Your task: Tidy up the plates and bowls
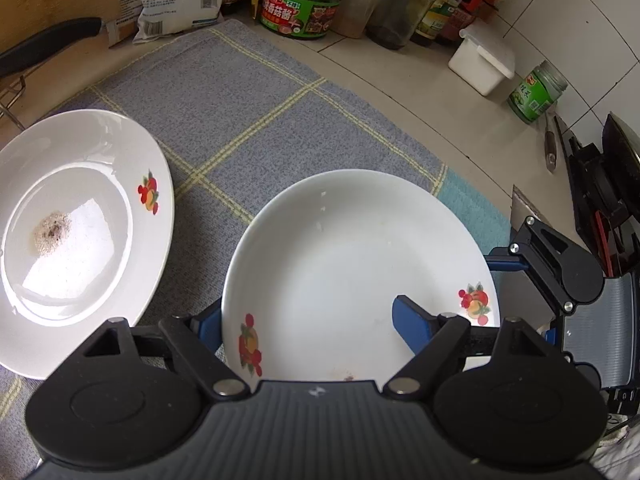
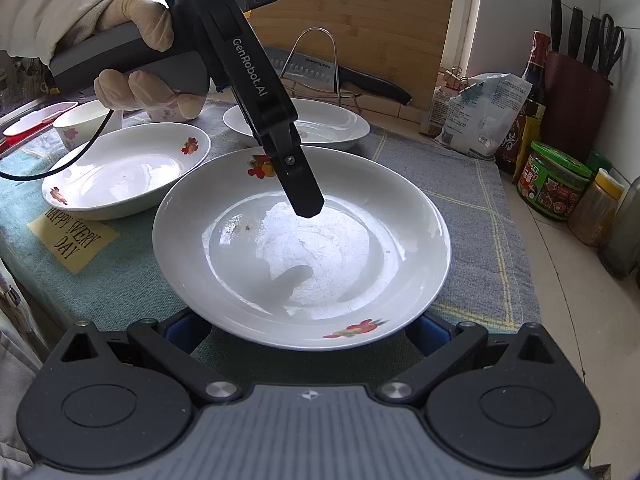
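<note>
**Fruit-print plate caught between two sets of fingers**

Sits at the middle of the grey checked cloth (image 1: 248, 112) on the tabletop (image 1: 400, 80): a white plate (image 1: 352, 264) with red fruit prints on its rim. Straddled at one edge by the left gripper (image 1: 306, 312), gripped in a gloved hand (image 2: 136, 40); fingers apart, one blue pad over the plate's inside, the other outside and below the rim. Shows in the right wrist view as a black finger (image 2: 304, 196) hanging above the plate's slope, with its shadow thrown lower in the well. No clamp on the rim visible.

Points at the same plate from the near side: the right gripper (image 2: 306, 324), fingers spread wide, both blue tips tucked under the near rim. Cannot tell whether they press on the underside.

Rests just behind, a second plate (image 1: 80, 216) bearing a brown speckled stain. Lies to one side, a third plate (image 2: 124, 168), with a small bowl (image 2: 76, 124) beyond it. Stands along the wall, a green-lidded jar (image 1: 304, 0).
</note>
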A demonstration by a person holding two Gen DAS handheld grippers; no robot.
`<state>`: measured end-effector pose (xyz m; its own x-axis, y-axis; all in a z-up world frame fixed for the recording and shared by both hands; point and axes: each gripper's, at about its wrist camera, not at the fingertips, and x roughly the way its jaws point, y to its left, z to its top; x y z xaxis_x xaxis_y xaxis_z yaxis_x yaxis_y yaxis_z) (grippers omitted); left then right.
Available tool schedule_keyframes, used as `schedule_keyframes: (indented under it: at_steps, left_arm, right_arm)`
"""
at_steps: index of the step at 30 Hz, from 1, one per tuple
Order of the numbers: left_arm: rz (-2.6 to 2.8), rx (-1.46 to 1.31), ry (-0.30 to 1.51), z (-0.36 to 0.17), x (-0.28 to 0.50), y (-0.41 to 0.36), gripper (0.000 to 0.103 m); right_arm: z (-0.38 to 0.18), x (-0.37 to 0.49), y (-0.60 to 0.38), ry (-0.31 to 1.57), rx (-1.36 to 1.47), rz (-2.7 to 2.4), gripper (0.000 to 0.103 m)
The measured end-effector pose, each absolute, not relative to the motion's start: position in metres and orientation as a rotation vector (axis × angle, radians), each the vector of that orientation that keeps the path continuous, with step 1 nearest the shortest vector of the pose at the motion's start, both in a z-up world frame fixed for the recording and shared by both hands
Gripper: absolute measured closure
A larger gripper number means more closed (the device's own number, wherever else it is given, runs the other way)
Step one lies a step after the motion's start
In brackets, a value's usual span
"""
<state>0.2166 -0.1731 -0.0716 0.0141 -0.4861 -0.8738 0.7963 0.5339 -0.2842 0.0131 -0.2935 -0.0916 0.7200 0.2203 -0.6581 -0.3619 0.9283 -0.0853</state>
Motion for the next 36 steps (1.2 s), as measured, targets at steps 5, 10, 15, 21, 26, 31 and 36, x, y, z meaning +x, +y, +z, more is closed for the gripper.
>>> schedule_keyframes:
  at_steps: [5,10,15,21,26,31,36]
  left_arm:
    - [-1.004,0.304,1.171,-0.065,0.224,-0.179,0.020]
    - [-0.983,0.293,1.149,-0.060,0.234,-0.193,0.020]
    - [-0.974,0.283,1.127,-0.059,0.245,-0.211,0.020]
    - [-0.974,0.274,1.120,-0.062,0.260,-0.228,0.020]
    - [-0.975,0.277,1.117,-0.066,0.270,-0.240,0.020]
    - [-0.978,0.275,1.108,-0.069,0.278,-0.250,0.020]
    - [-0.981,0.278,1.110,-0.074,0.286,-0.259,0.020]
  right_arm:
    - [-0.085,0.027,-0.308,0.695,-0.221,0.355,0.000]
    - [-0.082,0.042,-0.327,0.689,-0.241,0.375,0.000]
    - [-0.080,0.058,-0.345,0.687,-0.276,0.375,0.000]
    - [-0.082,0.073,-0.359,0.697,-0.282,0.369,0.000]
    - [-0.085,0.083,-0.368,0.707,-0.272,0.362,0.000]
    - [-0.089,0.092,-0.377,0.712,-0.265,0.349,0.000]
    - [-0.092,0.098,-0.381,0.720,-0.262,0.337,0.000]
